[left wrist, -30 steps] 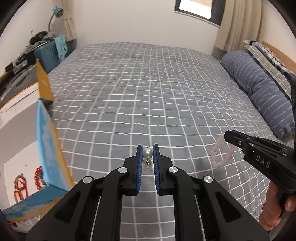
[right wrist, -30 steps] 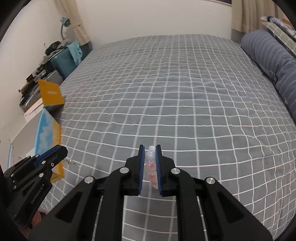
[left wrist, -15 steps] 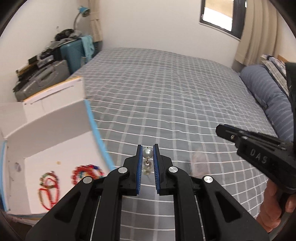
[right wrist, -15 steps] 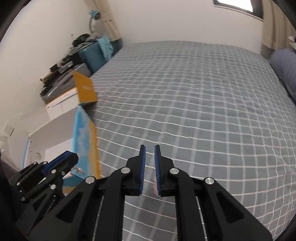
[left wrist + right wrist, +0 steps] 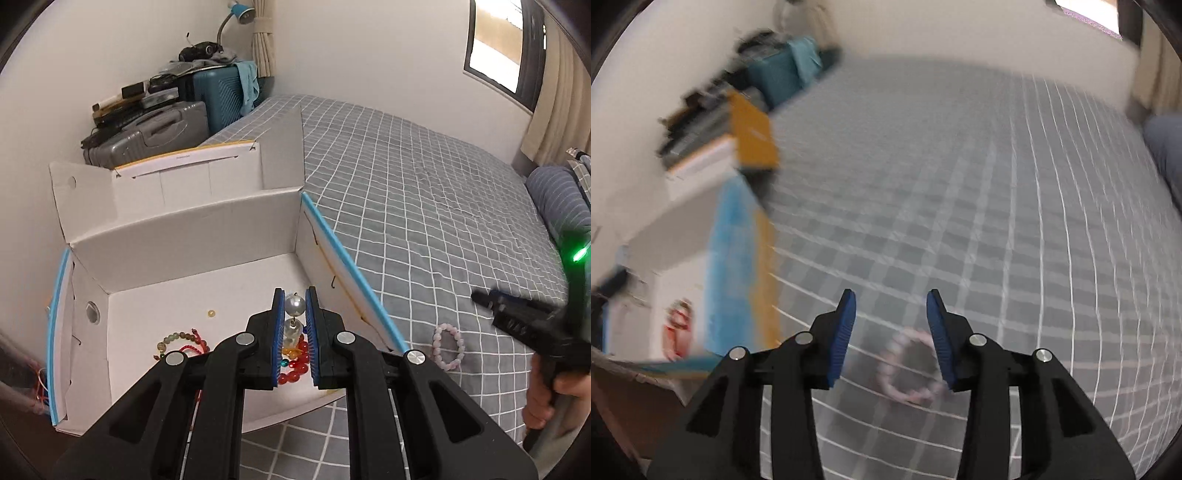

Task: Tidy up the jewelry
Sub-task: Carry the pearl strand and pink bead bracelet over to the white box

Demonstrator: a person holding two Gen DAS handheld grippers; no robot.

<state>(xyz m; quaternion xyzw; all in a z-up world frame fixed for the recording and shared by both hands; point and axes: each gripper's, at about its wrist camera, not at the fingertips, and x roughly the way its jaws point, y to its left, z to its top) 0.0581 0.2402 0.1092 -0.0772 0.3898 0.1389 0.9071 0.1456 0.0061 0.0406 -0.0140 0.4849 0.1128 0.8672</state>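
My left gripper (image 5: 294, 306) is shut on a pearl earring (image 5: 294, 305) and holds it over the open white cardboard box (image 5: 192, 236). Beaded bracelets lie on the box floor: a red one (image 5: 295, 363) and a green-and-red one (image 5: 181, 341). A small yellow bead (image 5: 210, 313) lies apart from them. My right gripper (image 5: 891, 314) is open and empty above the bed. A pink bead bracelet (image 5: 908, 369) lies on the grey checked bedspread just below it, blurred; it also shows in the left wrist view (image 5: 448, 346), beside the box.
The box stands at the bed's left edge with its flaps up (image 5: 288, 147). Suitcases (image 5: 155, 129) with clutter stand against the wall behind it. A striped pillow (image 5: 557, 199) lies at the far right. The right wrist view is motion-blurred.
My left gripper has swung left with the earring and is now over the box. My right gripper has opened and the pink bracelet has dropped onto the bedspread.
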